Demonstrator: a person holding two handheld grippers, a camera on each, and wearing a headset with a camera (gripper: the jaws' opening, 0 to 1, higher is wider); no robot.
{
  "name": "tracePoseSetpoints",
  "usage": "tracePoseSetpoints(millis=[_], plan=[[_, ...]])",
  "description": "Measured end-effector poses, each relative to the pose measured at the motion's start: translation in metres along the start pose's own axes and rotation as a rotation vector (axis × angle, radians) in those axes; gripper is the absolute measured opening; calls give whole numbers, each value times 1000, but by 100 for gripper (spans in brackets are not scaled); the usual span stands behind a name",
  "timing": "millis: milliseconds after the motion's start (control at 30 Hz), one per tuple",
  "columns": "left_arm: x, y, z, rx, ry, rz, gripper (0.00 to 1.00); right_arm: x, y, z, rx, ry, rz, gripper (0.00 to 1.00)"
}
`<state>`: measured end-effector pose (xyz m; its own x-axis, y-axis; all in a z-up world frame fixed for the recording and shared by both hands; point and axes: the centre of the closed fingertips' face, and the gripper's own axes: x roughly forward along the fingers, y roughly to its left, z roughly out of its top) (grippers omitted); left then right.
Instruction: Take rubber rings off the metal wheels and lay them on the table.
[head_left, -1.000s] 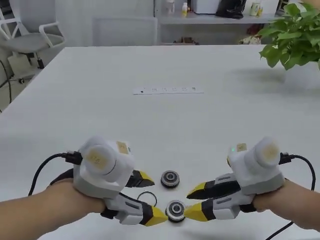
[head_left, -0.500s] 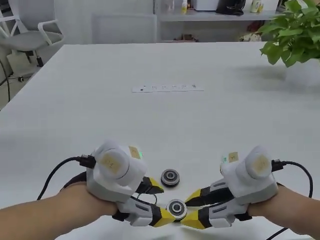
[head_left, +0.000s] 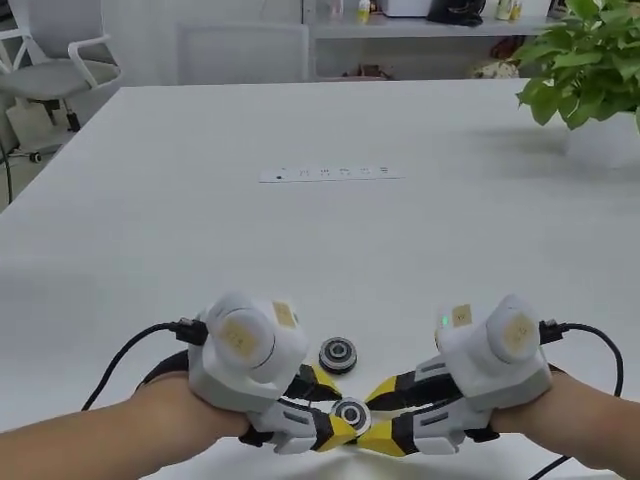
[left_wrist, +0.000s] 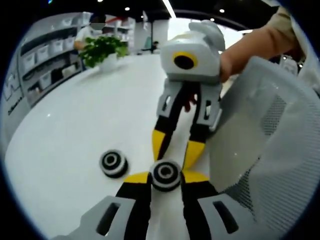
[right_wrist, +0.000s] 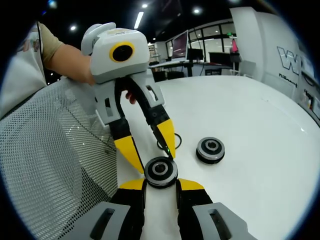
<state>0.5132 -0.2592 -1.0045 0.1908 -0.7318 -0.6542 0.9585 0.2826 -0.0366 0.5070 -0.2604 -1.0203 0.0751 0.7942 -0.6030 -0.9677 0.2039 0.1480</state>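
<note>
Left gripper (left_wrist: 165, 177), right gripper (right_wrist: 161, 183) pinching wheel (head_left: 351, 413)

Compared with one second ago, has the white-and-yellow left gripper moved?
Yes. The left gripper has shifted rightward, closer to the separate black-rimmed metal wheel lying beyond it.

The white table (head_left: 330, 260) gives open, flat room across its middle and far stretch, with a low socket strip (head_left: 330, 174) lying at its centre and a leafy plant (head_left: 580, 55) standing at the far right. Near the front edge space is tight: the left gripper (head_left: 332, 408) and right gripper (head_left: 373, 417) point their jaws at each other around one metal wheel (head_left: 351, 413). A second wheel (head_left: 338, 354) sits just beyond them, and a cable (head_left: 125, 352) trails outward from each gripper.
</note>
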Motion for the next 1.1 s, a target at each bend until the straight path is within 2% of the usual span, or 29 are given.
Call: tracePoseSetpoints(millis=[100, 200, 267, 333, 367, 533, 567, 1100], plan=[[0, 3, -1, 51, 7, 22, 20, 0, 0, 0, -11, 1, -3, 21], [1, 2, -1, 51, 0, 25, 20, 0, 0, 0, -19, 1, -5, 21], [1, 1, -1, 75, 0, 30, 20, 0, 1, 0, -23, 2, -6, 21], [2, -4, 0, 97, 1, 11, 15, 0, 1, 0, -29, 4, -8, 21], [2, -3, 1, 127, -1, 24, 15, 0, 1, 0, -33, 6, -8, 21], [3, -2, 1, 79, -3, 30, 14, 0, 1, -1, -46, 9, -10, 20], [2, -2, 1, 94, -2, 30, 14, -1, 1, -1, -48, 8, -11, 20], [2, -3, 2, 81, -24, 37, 13, -2, 4, -1, -55, 1, -17, 19]])
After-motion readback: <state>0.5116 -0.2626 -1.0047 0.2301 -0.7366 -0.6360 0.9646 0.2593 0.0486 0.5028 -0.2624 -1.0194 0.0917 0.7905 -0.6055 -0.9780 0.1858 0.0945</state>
